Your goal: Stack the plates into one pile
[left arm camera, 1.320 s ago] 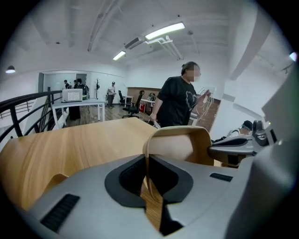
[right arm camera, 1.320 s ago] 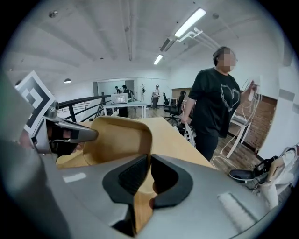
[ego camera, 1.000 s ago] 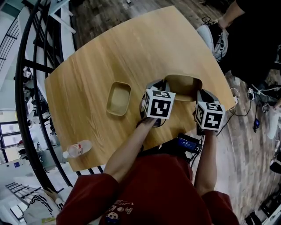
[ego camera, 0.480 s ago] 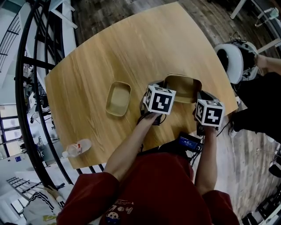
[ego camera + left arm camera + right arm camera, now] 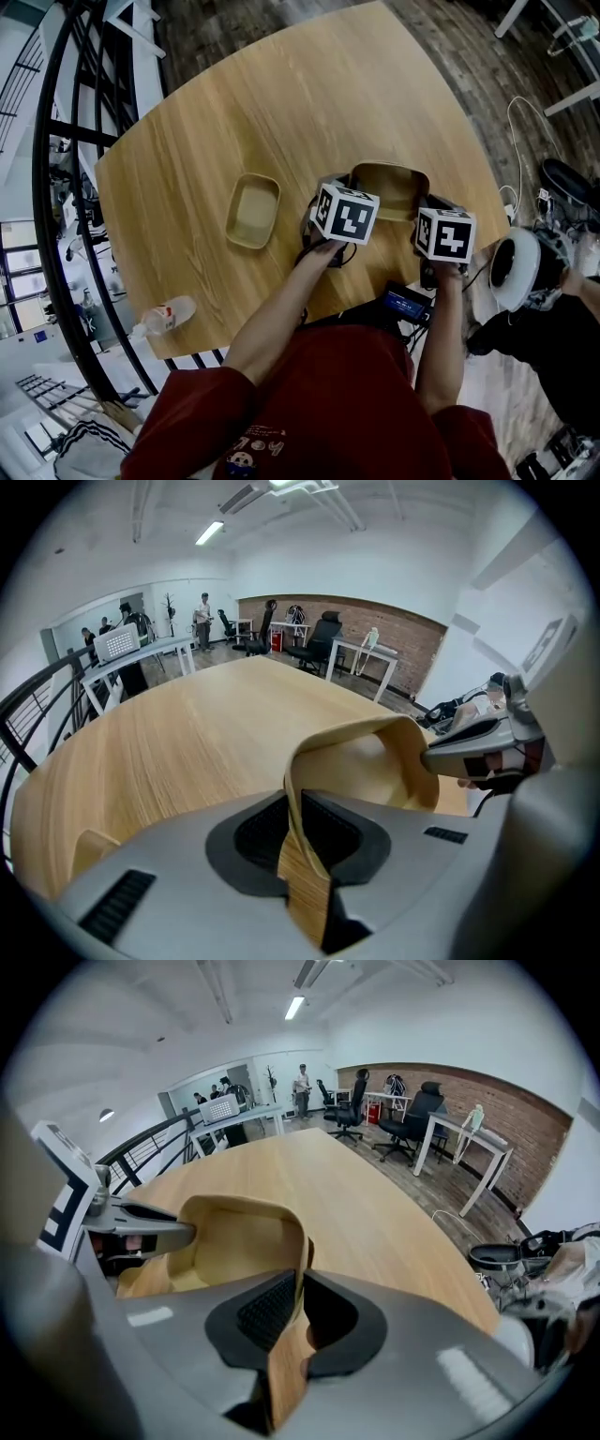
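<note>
1. Showed a larger wooden plate [image 5: 389, 183] at the near right of the table [image 5: 281, 103], flanked by a gripper on its left rim and another on its right. Could not tell whether its base touched the tabletop.
2. Showed the left gripper [image 5: 298, 841] with the plate's left rim standing between its jaws. Had just been opening those jaws, with the pads looking slack against the wood rather than pinching it.
3. Showed the right gripper [image 5: 298, 1312] clamped on the right rim, with a pad pressed against each face.
4. Showed a smaller wooden plate [image 5: 253, 211] lying flat and empty, well apart to the left. Left the stacking not yet done.
5. Showed a plastic bottle [image 5: 164, 319] lying at the near left edge, well clear of both plates.
6. Judged the main risk as a one-sided hold: with the left pads loose and the plate not fully down, could drop or twist on the left and knock the table.
7. Judged a second risk in the near right table edge close by: a slide towards it could tip the plate off.
</note>
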`<state>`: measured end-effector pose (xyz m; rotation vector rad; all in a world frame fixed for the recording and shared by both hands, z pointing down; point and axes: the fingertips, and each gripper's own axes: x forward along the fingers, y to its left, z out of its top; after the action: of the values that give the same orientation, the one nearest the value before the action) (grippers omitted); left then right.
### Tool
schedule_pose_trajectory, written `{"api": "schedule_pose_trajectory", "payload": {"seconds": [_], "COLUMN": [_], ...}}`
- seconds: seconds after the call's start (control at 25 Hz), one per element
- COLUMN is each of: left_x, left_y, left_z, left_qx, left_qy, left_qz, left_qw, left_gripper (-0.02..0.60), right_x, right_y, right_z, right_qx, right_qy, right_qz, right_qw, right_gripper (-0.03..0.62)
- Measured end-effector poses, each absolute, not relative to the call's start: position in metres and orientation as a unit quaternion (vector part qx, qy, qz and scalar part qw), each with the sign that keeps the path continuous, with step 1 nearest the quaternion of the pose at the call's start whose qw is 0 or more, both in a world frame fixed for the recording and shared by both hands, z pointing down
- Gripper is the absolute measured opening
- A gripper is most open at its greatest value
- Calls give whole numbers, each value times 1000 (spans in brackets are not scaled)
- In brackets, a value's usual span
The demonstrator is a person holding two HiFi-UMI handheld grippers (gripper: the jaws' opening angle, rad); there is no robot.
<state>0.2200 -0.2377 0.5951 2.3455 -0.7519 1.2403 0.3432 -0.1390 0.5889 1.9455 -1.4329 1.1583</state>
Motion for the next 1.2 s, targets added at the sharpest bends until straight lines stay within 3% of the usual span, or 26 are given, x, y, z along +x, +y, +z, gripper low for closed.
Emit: {"api": "schedule_pose_trajectory", "payload": {"seconds": [0.52,0.88,1.08,1.2], "left_x": [216,209,208,208], "left_y": [-242,-243,-240,-238], "left_z": [604,612,606,600], "left_qx": [833,831,835,836], "left_qy": [-299,-310,-309,-313], "left_qz": [436,434,424,420], "left_qw": [162,161,164,162], "left_gripper": [101,140,118,60], "right_x": [342,337,334,333], "right_y": [-137,-137,-143,-147], "right_z": [598,605,597,592], "right_qx": [711,721,727,728], "right_qy": [-509,-502,-511,-517], "right_qz": [396,373,356,353], "right_qw": [280,299,288,281], "right_gripper": [55,114,75,63]}}
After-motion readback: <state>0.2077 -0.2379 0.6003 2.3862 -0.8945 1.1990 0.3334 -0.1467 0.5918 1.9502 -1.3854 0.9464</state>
